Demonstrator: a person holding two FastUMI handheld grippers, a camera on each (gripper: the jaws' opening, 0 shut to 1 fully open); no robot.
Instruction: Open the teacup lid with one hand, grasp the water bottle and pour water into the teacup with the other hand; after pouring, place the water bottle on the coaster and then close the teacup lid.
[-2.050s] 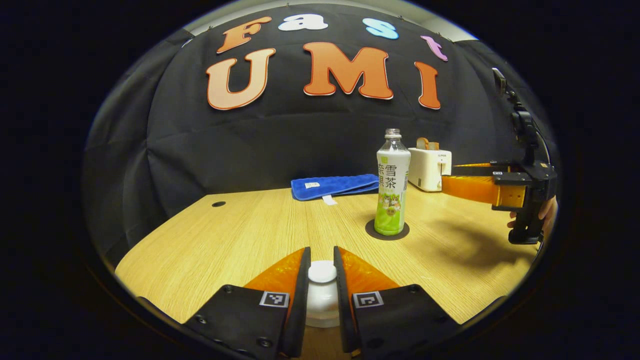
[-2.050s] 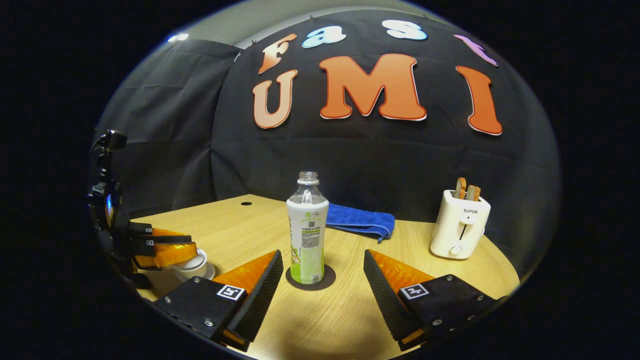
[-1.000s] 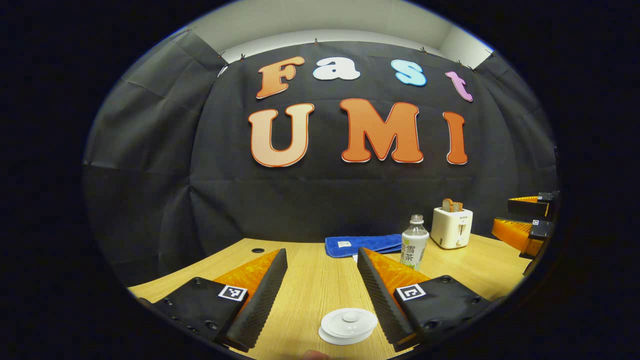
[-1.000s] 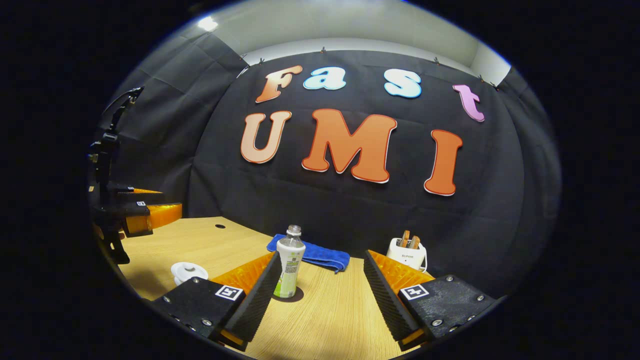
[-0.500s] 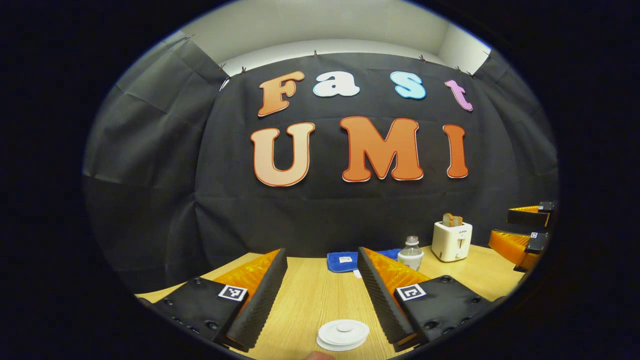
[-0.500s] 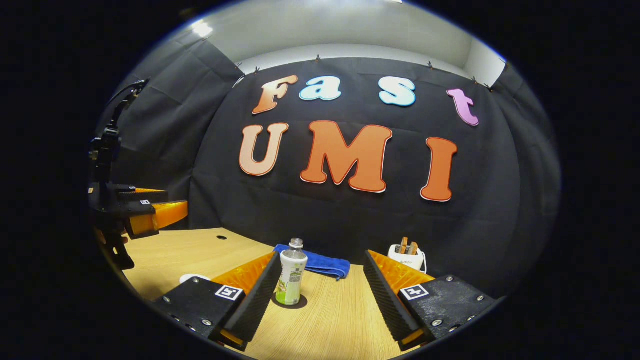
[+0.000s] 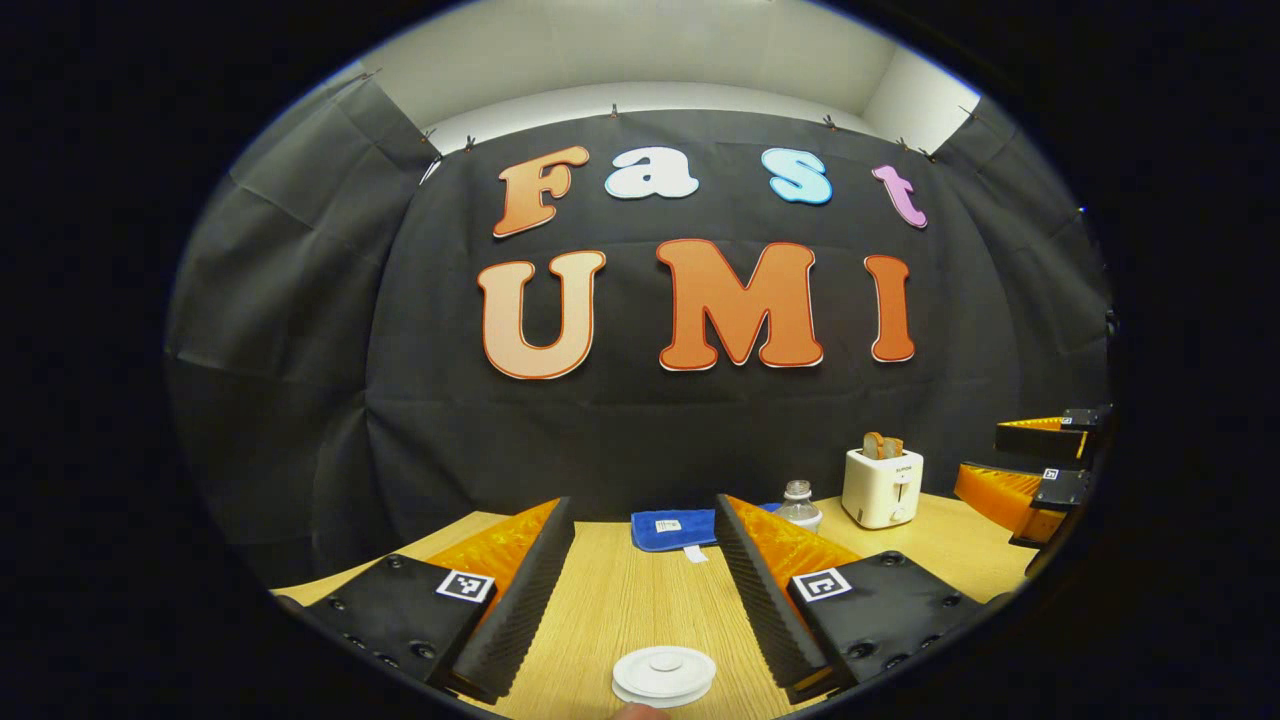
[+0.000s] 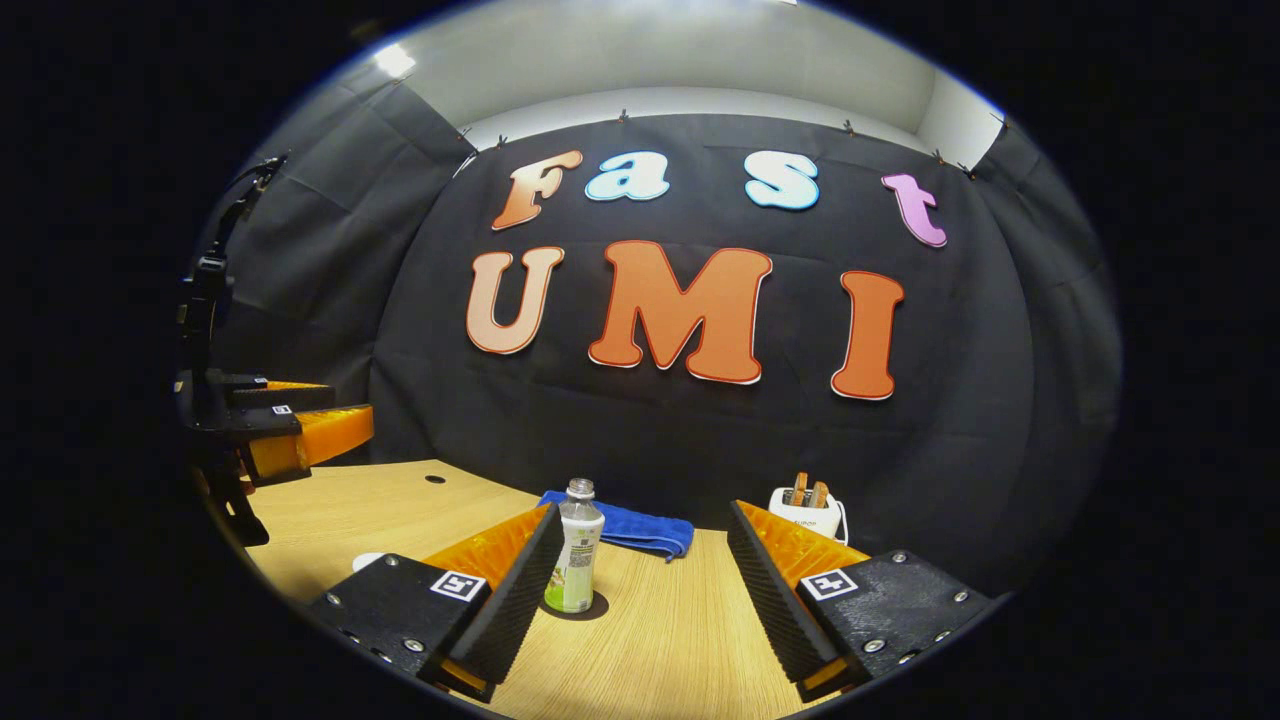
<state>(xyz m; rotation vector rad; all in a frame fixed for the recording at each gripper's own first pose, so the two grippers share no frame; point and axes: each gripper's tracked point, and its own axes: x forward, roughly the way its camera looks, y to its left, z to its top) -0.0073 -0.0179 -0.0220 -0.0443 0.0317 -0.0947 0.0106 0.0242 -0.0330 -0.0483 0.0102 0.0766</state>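
**Both claws off, lid on, bottle parked**

From the left gripper [image 7: 640,590], held above the table [image 7: 620,600] with its jaws spread wide and nothing between them, the lid [image 7: 663,673] sits on the teacup right below, at six o'clock from the claw. At one o'clock from it lies a blue towel [image 7: 665,528], then the neck of the bottle [image 7: 798,505] peeping over the claw's finger, then a toaster [image 7: 882,486] at two o'clock. At three o'clock the right gripper [image 7: 1035,470] hangs in the air.

From the right gripper's own view [image 8: 640,590], its jaws too stand released and empty. The left gripper [image 8: 280,425] floats at nine o'clock. The bottle [image 8: 574,550] stands upright on the dark coaster [image 8: 597,607] at eleven o'clock, uncapped.

By my reckoning the job looks done. The risk now is a careless hand: a claw swinging low could clip the open bottle and spill it, or knock the lid askew.

The left gripper view gives the lid from above but hides the coaster; the right gripper view shows bottle on coaster plainly, while of the cup just a white sliver peeks beside its finger.
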